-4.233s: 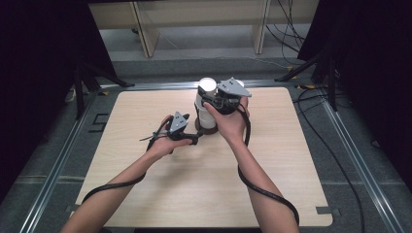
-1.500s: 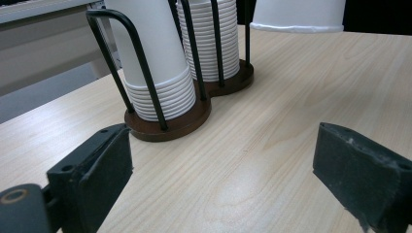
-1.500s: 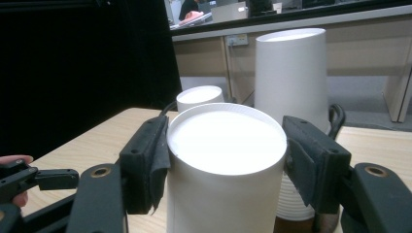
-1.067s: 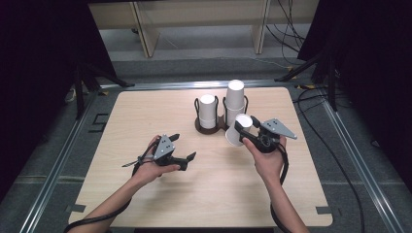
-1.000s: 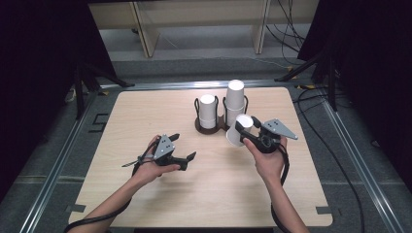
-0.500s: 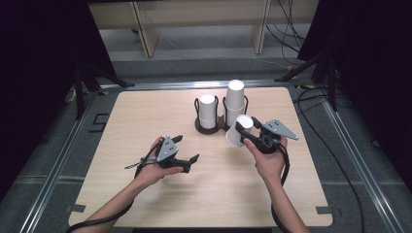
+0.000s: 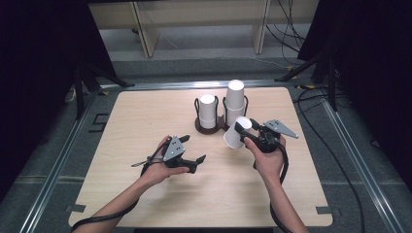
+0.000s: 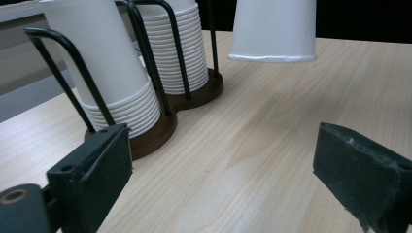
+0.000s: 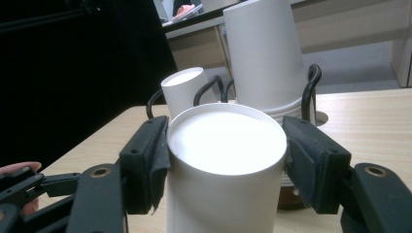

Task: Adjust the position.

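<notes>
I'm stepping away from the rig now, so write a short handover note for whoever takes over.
Right gripper: fingers shut on one paper cup, upside down, held above the table just in front of the cup holder.
Left gripper: open, holding nothing, low over the table.
Holder: two upside-down cup stacks, the right stack taller.
Done: one cup is in hand, clear of the stacks.
Left: probably set it down.
</notes>
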`<action>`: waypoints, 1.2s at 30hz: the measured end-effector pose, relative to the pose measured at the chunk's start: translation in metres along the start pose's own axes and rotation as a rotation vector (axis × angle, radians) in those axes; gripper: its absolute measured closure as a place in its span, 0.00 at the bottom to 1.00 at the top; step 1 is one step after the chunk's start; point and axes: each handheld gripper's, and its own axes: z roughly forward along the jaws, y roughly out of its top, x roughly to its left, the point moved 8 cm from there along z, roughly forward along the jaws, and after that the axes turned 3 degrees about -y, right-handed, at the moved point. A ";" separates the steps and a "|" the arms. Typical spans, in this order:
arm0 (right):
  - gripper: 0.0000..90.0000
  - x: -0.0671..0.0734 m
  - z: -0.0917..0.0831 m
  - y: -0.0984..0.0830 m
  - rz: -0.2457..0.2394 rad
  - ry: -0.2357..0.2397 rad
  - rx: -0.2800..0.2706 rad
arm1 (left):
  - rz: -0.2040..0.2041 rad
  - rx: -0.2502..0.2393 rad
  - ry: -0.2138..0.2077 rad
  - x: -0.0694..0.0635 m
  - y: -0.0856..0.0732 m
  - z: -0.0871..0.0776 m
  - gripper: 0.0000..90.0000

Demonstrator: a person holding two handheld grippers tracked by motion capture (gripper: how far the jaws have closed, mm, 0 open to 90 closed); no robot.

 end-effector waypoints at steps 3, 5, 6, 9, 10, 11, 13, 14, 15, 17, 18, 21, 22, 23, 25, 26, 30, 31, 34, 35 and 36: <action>0.41 -0.004 -0.001 -0.001 0.015 -0.008 0.002 | 0.015 0.007 -0.016 -0.004 0.002 0.003 0.07; 0.41 -0.005 -0.002 -0.002 0.036 -0.005 0.004 | 0.016 -0.005 -0.031 -0.010 0.006 0.005 0.07; 0.41 -0.004 -0.002 -0.003 0.053 -0.007 0.009 | 0.016 -0.005 -0.031 -0.010 0.006 0.005 0.07; 0.41 -0.003 -0.002 -0.004 0.090 0.005 0.018 | 0.018 -0.011 -0.044 -0.015 0.008 0.005 0.07; 0.41 -0.004 -0.001 -0.005 0.090 0.001 0.017 | 0.014 -0.016 -0.046 -0.017 0.008 0.006 0.07; 0.41 -0.005 0.001 -0.006 0.094 0.009 0.021 | 0.012 -0.022 -0.048 -0.018 0.009 0.006 0.07; 0.41 -0.004 0.002 -0.006 0.108 0.011 0.027 | 0.016 -0.022 -0.052 -0.021 0.009 0.007 0.07; 0.41 -0.004 0.004 -0.005 0.112 0.025 0.029 | 0.020 -0.019 -0.056 -0.023 0.009 0.008 0.07; 0.41 -0.004 0.004 -0.005 0.112 0.025 0.029 | 0.020 -0.019 -0.056 -0.023 0.009 0.008 0.07; 0.41 -0.003 0.005 -0.003 0.122 0.024 0.034 | 0.022 -0.023 -0.062 -0.024 0.009 0.011 0.07; 0.41 -0.002 0.005 -0.003 0.139 0.030 0.042 | 0.024 -0.012 -0.062 -0.025 0.009 0.011 0.07; 0.41 -0.002 0.007 -0.003 0.141 0.034 0.047 | 0.030 -0.012 -0.067 -0.027 0.011 0.013 0.07; 0.41 -0.003 0.008 -0.004 0.139 0.026 0.053 | 0.030 -0.011 -0.069 -0.028 0.011 0.014 0.07; 0.41 -0.003 0.008 -0.004 0.139 0.026 0.053 | 0.037 -0.010 -0.072 -0.028 0.012 0.014 0.07; 0.41 -0.003 0.009 -0.006 0.167 0.031 0.070 | 0.031 -0.014 -0.076 -0.031 0.014 0.016 0.07; 0.41 -0.004 0.009 -0.007 0.161 0.036 0.068 | 0.039 -0.011 -0.080 -0.032 0.015 0.017 0.07; 0.41 -0.003 0.010 -0.008 0.198 0.049 0.090 | 0.040 -0.010 -0.081 -0.032 0.015 0.018 0.07; 0.41 -0.004 0.010 -0.008 0.199 0.053 0.088 | 0.038 -0.009 -0.083 -0.033 0.015 0.019 0.07; 0.41 -0.004 0.011 -0.009 0.221 0.064 0.098 | 0.045 -0.007 -0.086 -0.034 0.016 0.021 0.07; 0.41 -0.004 0.011 -0.010 0.228 0.068 0.103 | 0.045 -0.006 -0.085 -0.034 0.016 0.021 0.07; 0.41 -0.005 0.012 -0.010 0.227 0.068 0.104 | 0.045 -0.008 -0.087 -0.034 0.016 0.022 0.07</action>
